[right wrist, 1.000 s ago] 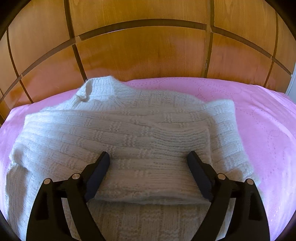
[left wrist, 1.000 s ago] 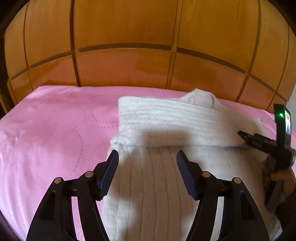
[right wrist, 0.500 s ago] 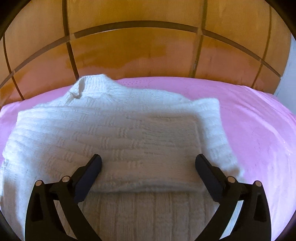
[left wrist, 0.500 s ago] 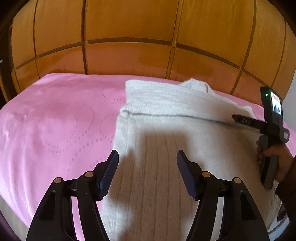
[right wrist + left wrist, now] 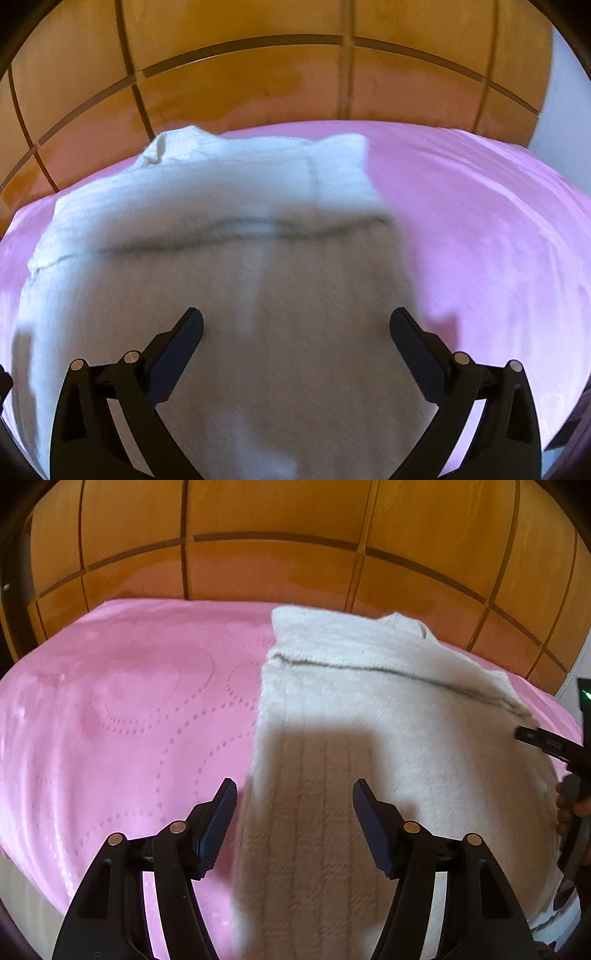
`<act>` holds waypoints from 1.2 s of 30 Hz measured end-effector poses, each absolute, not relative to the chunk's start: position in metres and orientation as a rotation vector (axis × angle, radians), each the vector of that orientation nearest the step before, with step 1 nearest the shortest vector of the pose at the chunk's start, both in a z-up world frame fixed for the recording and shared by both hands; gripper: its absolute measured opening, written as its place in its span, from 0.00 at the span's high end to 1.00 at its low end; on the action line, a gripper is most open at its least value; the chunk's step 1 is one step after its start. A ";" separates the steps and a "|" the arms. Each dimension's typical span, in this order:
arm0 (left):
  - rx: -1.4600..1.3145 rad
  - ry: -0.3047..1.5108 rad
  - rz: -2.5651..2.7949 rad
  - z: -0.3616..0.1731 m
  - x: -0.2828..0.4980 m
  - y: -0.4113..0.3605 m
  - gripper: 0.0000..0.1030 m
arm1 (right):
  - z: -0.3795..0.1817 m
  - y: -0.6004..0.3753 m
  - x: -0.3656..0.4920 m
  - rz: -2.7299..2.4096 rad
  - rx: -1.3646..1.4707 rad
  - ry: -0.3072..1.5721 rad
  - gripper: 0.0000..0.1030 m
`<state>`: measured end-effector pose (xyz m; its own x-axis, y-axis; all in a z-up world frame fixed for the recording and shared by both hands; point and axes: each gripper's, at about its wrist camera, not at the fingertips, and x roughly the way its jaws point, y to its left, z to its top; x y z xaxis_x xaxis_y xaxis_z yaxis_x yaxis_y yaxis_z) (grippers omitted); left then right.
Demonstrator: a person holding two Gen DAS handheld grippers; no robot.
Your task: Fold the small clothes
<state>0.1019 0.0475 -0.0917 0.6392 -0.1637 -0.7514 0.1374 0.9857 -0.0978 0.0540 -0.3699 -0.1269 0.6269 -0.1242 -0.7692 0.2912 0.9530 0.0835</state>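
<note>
White sweater (image 5: 388, 738) on pink bed (image 5: 129, 701): sleeves folded in; lengthwise fold outstanding, by appearance. Left tongs (image 5: 291, 812) spread, empty. Right tongs (image 5: 295, 343) spread wide, empty.

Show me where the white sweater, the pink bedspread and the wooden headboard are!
white knit sweater (image 5: 369, 709), left wrist view, on its ribbed body.
pink bedspread (image 5: 129, 709), left wrist view, on a bare dotted patch.
wooden headboard (image 5: 240, 92), right wrist view, on a middle panel.
</note>
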 end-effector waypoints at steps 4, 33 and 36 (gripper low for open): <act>-0.061 0.905 -0.203 -0.100 0.097 0.062 0.38 | -0.133 -0.390 0.017 -0.252 0.242 0.877 0.02; -0.303 1.015 -0.605 -0.088 0.040 0.102 0.95 | -0.124 -0.379 -0.101 0.197 0.516 0.948 0.88; -0.405 0.976 -0.632 -0.077 0.061 0.101 0.95 | -0.114 -0.389 -0.083 0.219 0.587 0.874 0.88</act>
